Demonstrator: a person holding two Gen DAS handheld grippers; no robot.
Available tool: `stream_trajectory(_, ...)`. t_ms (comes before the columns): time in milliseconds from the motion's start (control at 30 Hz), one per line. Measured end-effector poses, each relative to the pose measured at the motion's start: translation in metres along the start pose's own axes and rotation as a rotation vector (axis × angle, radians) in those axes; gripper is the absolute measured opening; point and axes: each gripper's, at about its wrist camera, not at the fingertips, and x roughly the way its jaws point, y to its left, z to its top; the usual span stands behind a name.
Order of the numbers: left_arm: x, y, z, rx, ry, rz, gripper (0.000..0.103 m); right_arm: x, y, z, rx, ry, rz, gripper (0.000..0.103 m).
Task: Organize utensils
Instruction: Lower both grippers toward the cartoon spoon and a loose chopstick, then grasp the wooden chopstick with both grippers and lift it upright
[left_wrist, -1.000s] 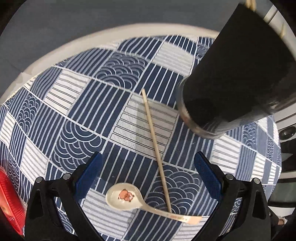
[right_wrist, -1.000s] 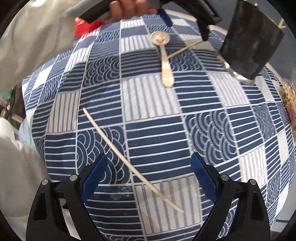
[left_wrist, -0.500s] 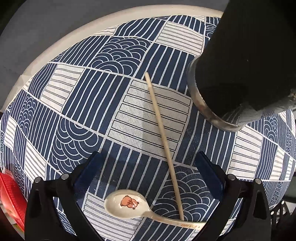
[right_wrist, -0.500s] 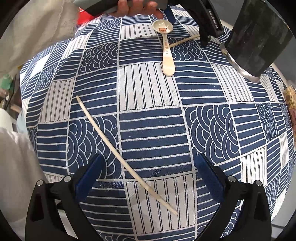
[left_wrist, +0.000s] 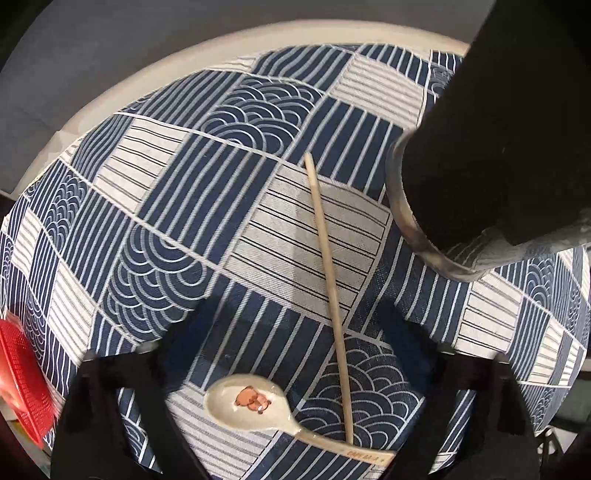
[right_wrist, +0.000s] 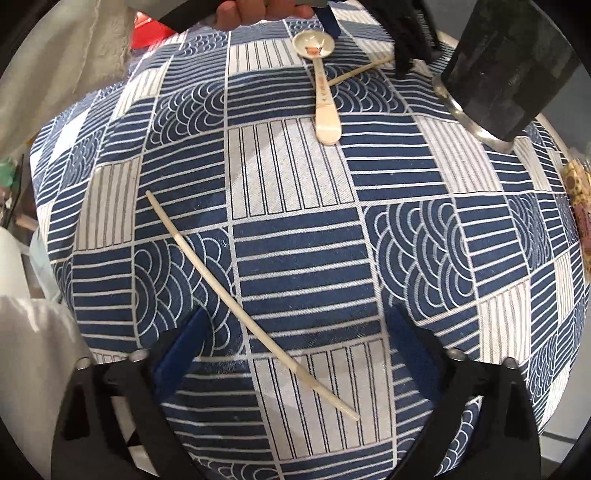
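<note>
A white ceramic spoon (left_wrist: 255, 404) with a bear print lies between my left gripper's (left_wrist: 295, 332) open fingers, its handle crossing the end of a wooden chopstick (left_wrist: 328, 280). The black utensil holder (left_wrist: 498, 147) stands at the upper right. In the right wrist view a second chopstick (right_wrist: 243, 299) lies diagonally between my open right gripper's (right_wrist: 295, 339) fingers. The spoon (right_wrist: 319, 74), the first chopstick (right_wrist: 360, 68) and the holder (right_wrist: 506, 70) show at the far side, with the left gripper over the spoon.
A blue and white patterned cloth (left_wrist: 184, 206) covers the round table. A red basket (left_wrist: 22, 376) sits at the left edge. The person's sleeve (right_wrist: 48, 55) fills the upper left of the right wrist view. A patterned item (right_wrist: 578, 184) lies at the right edge.
Both grippers have dropped lower and closer to the table. The spoon and first chopstick sit larger between the left fingers; the second chopstick sits further between the right fingers.
</note>
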Motion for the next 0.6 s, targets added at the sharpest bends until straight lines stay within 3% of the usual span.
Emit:
stream_trajectory(33,-0.005,0.007,0.001,-0.033,-0.015,0.002,0.058,-0.004,-0.005,-0.001,0.013,-0.002,-0.002,0.047)
stream_trajectory(67,-0.007,0.014,0.002,-0.068,-0.023,0.007,0.038,-0.007,-0.013,-0.002,0.031,-0.001,-0.004,0.034)
stream_trajectory(100,-0.009,0.024,0.003,-0.116,-0.027,0.011,0.019,-0.008,-0.021,-0.003,0.051,0.006,0.0,0.012)
stream_trajectory(133,-0.009,0.032,0.004,-0.142,-0.024,0.008,0.011,-0.009,-0.03,-0.005,0.078,0.012,0.012,0.006)
stream_trajectory(167,-0.009,0.038,0.005,-0.163,-0.019,-0.017,0.007,-0.01,-0.042,-0.008,0.112,0.016,0.035,0.005)
stream_trajectory(367,-0.011,0.062,0.004,-0.21,-0.015,-0.075,0.005,-0.017,-0.089,-0.041,0.338,-0.008,0.094,0.004)
stream_trajectory(600,-0.013,0.087,-0.002,-0.263,-0.02,-0.046,0.005,-0.037,-0.13,-0.073,0.513,-0.073,0.102,0.004)
